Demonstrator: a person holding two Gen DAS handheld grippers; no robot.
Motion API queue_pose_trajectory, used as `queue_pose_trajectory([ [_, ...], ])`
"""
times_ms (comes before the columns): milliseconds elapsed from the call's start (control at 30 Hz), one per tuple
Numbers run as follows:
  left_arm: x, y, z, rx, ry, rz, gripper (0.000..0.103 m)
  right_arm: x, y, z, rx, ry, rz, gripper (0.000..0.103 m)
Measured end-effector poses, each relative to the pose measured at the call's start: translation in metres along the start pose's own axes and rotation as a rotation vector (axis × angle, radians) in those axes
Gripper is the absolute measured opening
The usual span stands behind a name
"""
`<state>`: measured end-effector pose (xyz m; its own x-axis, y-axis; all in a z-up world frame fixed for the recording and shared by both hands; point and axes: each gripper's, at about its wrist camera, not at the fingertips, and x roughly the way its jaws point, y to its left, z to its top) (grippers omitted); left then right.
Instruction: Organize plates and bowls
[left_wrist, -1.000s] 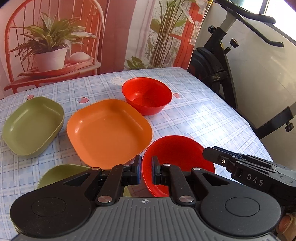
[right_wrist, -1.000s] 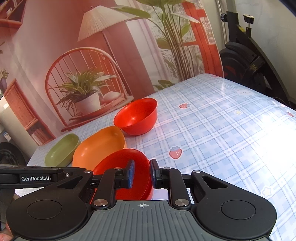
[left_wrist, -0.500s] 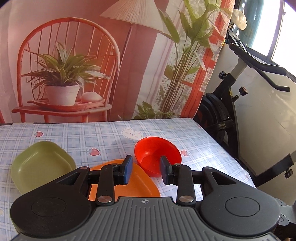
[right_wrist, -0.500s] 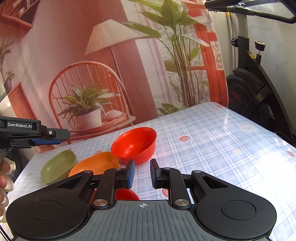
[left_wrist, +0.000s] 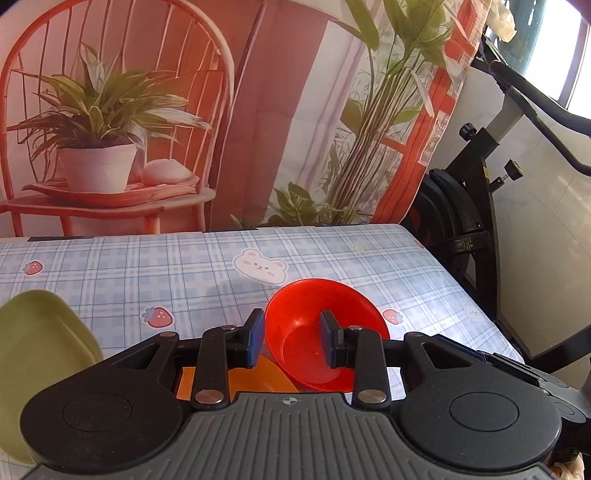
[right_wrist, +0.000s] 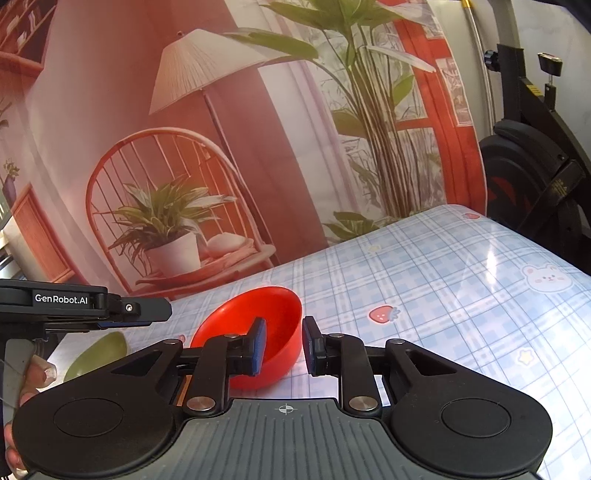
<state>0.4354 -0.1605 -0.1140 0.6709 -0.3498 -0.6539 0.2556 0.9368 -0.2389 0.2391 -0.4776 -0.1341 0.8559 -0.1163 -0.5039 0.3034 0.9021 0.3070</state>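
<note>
Looking along both claws toward the red bowl:
Green dish (left_wrist: 40, 354): lay on the checked tablecloth (left_wrist: 192, 273) well left of the red bowl, partly hidden behind the left claw's body.
Orange plate (left_wrist: 273, 376): only a sliver showed, just left of and nearer than the red bowl, under the left claw's fingers.
Left claw (left_wrist: 291, 338): hovered in front of the red bowl, its jaws having just been opening; they stood partly apart with nothing between the pads, holding nothing.
Red bowl (left_wrist: 321, 332): sat upright on the tablecloth, empty, right of the green dish and near the table's right side.
Right claw (right_wrist: 283, 345): hung in front of the red bowl's right rim, jaws a small way apart; no pad pressed on anything, so it held nothing.
Hand (right_wrist: 31, 373): gripped the left claw's handle, far left of the red bowl in the right camera.
Exercise bike (left_wrist: 476, 206): stood beyond the table's edge, right of the red bowl.
</note>
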Motion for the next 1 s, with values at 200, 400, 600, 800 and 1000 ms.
queue_pose_trajectory([
  [200, 0.029, 0.014, 0.002, -0.013, 0.062, 0.006, 0.034, 0.031, 0.0, -0.003, 0.017, 0.062, -0.01, 0.021],
  [400, 0.048, 0.02, 0.0, -0.009, 0.127, -0.014, 0.032, 0.043, 0.002, -0.006, 0.027, 0.09, 0.006, 0.021],
  [600, 0.053, 0.023, -0.003, -0.01, 0.142, -0.021, 0.013, 0.046, 0.002, -0.005, 0.031, 0.091, -0.003, 0.014],
  [800, 0.047, 0.024, -0.002, -0.026, 0.136, -0.025, 0.009, 0.043, -0.001, -0.005, 0.055, 0.083, -0.002, 0.009],
  [1000, 0.019, 0.015, 0.002, -0.013, 0.095, -0.044, 0.009, 0.021, 0.007, 0.004, 0.066, 0.04, 0.001, 0.008],
])
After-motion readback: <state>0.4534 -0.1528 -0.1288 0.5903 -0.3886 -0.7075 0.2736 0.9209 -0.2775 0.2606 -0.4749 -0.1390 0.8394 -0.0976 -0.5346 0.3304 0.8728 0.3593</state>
